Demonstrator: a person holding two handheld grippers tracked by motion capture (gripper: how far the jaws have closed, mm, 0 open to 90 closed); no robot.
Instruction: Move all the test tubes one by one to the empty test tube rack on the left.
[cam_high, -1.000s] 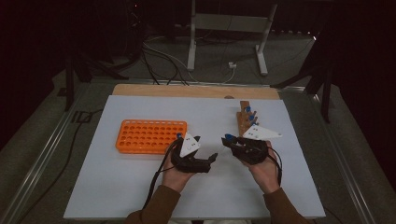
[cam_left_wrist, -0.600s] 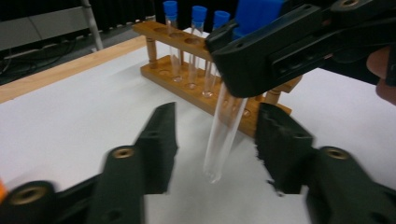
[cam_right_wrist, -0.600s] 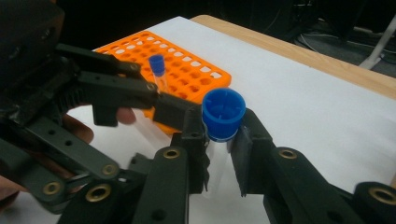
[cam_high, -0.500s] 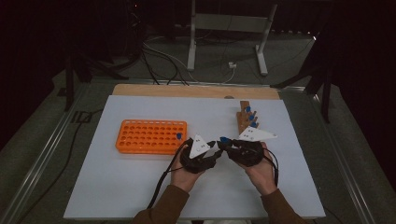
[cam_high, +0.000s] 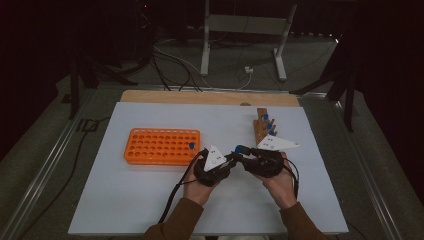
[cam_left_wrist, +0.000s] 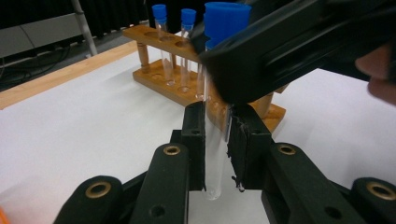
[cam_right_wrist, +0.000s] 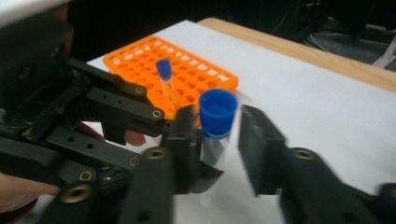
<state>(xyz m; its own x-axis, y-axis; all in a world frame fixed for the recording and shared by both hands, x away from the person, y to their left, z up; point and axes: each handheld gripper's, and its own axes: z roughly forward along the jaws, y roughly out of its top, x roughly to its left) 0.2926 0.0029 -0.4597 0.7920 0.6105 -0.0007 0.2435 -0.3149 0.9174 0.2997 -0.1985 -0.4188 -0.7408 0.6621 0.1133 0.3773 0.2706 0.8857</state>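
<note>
A clear test tube (cam_left_wrist: 215, 158) with a blue cap (cam_right_wrist: 217, 111) stands upright above the white table, between both grippers. My left gripper (cam_left_wrist: 216, 116) has just been closing and is shut on the tube's glass body. My right gripper (cam_right_wrist: 218, 126) has just been opening: its right pad (cam_right_wrist: 254, 140) stands apart from the tube, which is still between the jaws just under the cap. In the high view the left gripper (cam_high: 233, 160) and right gripper (cam_high: 245, 156) meet tip to tip at the table's middle, with the blue cap (cam_high: 240, 148) between them.
An orange tube rack (cam_high: 161, 146) lies left of the hands, with one blue-capped tube (cam_high: 191, 145) at its right end. A wooden rack (cam_high: 260, 129) with a few blue-capped tubes stands behind the right hand. A wooden strip (cam_high: 200, 97) edges the table's far side.
The left gripper has moved right to meet the right gripper and closed on the tube. The right gripper's jaws have parted. The right hand stayed in place.
</note>
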